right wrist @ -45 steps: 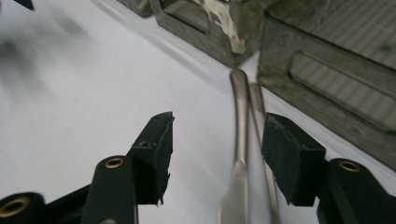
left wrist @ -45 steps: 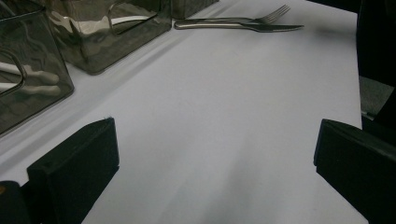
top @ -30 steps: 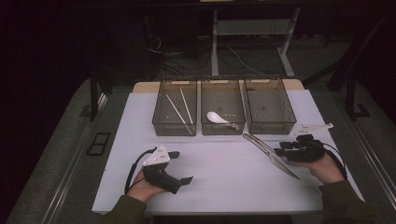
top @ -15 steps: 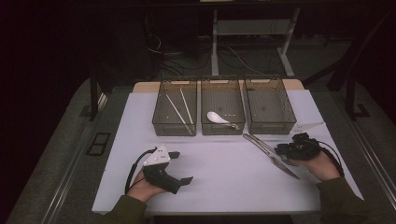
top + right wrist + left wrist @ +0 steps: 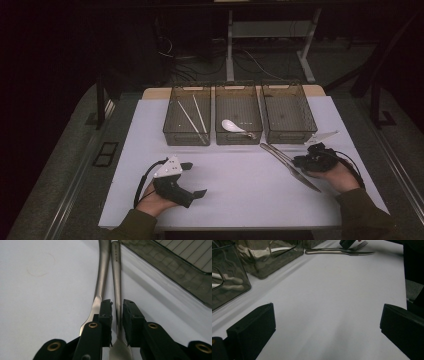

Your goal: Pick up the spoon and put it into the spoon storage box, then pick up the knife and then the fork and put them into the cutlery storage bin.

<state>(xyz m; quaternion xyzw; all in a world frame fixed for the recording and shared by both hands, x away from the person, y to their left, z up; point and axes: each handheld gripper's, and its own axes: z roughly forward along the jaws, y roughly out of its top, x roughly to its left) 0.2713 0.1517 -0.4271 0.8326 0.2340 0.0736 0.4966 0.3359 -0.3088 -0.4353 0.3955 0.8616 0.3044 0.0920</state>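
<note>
Jaws of the right gripper (image 5: pixel 116 305) stand narrowly apart around the thin neck of a fork (image 5: pixel 116 270); whether the pads actually press the metal I cannot tell. A knife (image 5: pixel 101 277) lies touching the fork's left side, just outside the left jaw. From above, the pair runs as one slanted line (image 5: pixel 289 165) on the right part of the table, its far end just in front of the right bin (image 5: pixel 288 111) and its near end under the right hand (image 5: pixel 334 175).

The left gripper (image 5: pixel 192 179) rests low at the near left with its jaws spread wide and nothing between them, bare white tabletop (image 5: pixel 332 302) stretching ahead to the cutlery.

Three smoky bins sit in a row at the far edge: chopsticks (image 5: pixel 192 116) in the left bin (image 5: pixel 187 115), a white spoon (image 5: pixel 232 126) in the middle bin (image 5: pixel 238 112). Beyond the table the room is dark, with cables on the floor.
</note>
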